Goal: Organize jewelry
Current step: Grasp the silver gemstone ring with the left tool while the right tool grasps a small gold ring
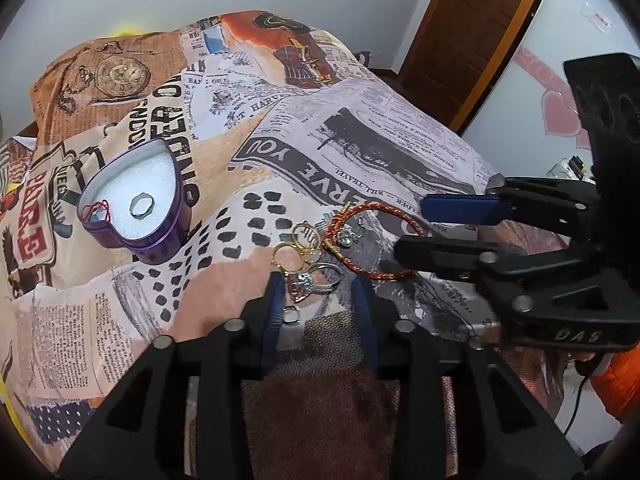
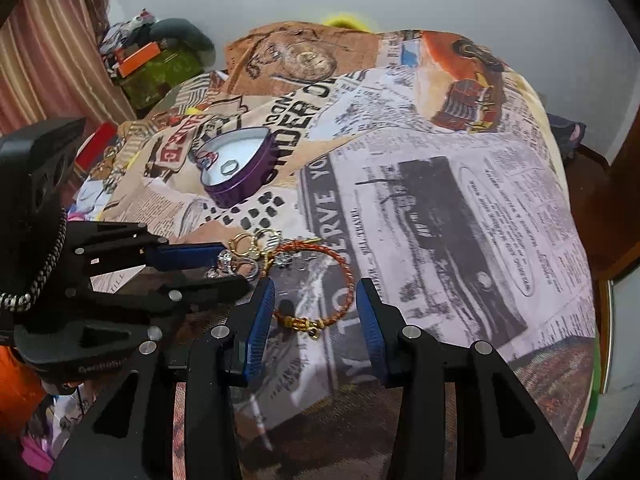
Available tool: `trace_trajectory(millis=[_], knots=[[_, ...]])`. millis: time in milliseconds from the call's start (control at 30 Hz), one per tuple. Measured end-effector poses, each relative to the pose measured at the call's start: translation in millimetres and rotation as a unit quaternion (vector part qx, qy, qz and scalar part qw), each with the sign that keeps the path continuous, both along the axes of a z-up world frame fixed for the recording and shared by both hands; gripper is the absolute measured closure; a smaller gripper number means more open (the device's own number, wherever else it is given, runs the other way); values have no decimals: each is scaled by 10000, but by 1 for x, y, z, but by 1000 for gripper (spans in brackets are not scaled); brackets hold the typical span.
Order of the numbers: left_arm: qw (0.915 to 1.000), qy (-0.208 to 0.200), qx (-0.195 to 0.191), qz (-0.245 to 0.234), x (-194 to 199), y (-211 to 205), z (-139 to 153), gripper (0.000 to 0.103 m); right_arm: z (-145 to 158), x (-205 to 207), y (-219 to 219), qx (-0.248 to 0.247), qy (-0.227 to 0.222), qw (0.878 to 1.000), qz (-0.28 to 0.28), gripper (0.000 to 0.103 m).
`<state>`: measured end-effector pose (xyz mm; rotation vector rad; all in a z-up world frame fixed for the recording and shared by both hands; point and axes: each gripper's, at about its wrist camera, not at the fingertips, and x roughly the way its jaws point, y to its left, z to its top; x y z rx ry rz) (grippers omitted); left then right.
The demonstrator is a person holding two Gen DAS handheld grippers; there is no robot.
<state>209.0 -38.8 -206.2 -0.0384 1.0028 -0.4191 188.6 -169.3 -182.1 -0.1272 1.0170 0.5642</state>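
Observation:
A purple heart-shaped tin [image 1: 136,208] with white foam holds a silver ring [image 1: 141,205] and a red string piece [image 1: 96,210]; it also shows in the right wrist view [image 2: 240,168]. A pile of jewelry lies on the printed cloth: gold rings [image 1: 298,240], a silver gem ring [image 1: 316,280] and a red-orange braided bracelet [image 1: 360,240]. My left gripper [image 1: 318,284] is open, its fingers either side of the silver gem ring. My right gripper [image 2: 316,292] is open around the bracelet [image 2: 340,280]. In the left wrist view the right gripper [image 1: 412,224] lies over the bracelet.
A newspaper-print cloth [image 2: 460,208] covers the rounded table. A wooden door [image 1: 472,32] stands at the back right. Clutter and a striped curtain [image 2: 52,52] are at the left in the right wrist view. The table edge drops off at the right.

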Motion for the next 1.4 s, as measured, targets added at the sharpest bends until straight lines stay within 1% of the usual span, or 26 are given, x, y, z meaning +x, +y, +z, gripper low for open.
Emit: trace_trajectory(millis=[33, 100, 167, 267, 333, 367, 500, 600, 700, 867, 1067, 1167, 1400], knots=[[10000, -34, 45, -15, 0, -1, 0, 63, -1, 0, 2, -9, -22, 10000, 18, 66], [9998, -112, 177, -21, 0, -3, 0, 63, -3, 1, 6, -35, -21, 9999, 101, 75], [9995, -176, 259, -14, 1, -4, -1, 63, -4, 4, 9, -42, 17, 9998, 173, 80], [9996, -196, 206, 9, 3, -1, -3, 63, -6, 7, 12, -63, 44, 9997, 223, 83], [9996, -213, 188, 18, 3, 0, -4, 68, -7, 9, 14, -67, 62, 9997, 247, 83], [9994, -241, 237, 20, 3, 0, -5, 73, -8, 10, 15, -73, 59, 9996, 256, 83], [9992, -316, 242, -8, 1, 3, -5, 73, -10, 11, 19, -131, 78, 9993, 334, 83], [9985, -455, 303, 52, -4, 5, -1, 73, -12, 12, 23, -205, 63, 9992, 335, 83], [9982, -554, 217, 106, -9, 12, 5, 73, -11, 12, 26, -309, -33, 9990, 309, 83], [9973, -700, 133, 168, -17, 24, 18, 73, -14, 16, 33, -446, -58, 9984, 355, 83], [9970, -745, 107, 169, -19, 27, 21, 73, -18, 17, 40, -556, -145, 9973, 449, 84], [9970, -747, 126, 172, -20, 27, 21, 73, -19, 18, 42, -568, -153, 9971, 480, 94], [9966, -771, 119, 249, -24, 28, 24, 73, -13, 15, 35, -512, -214, 9979, 327, 99]])
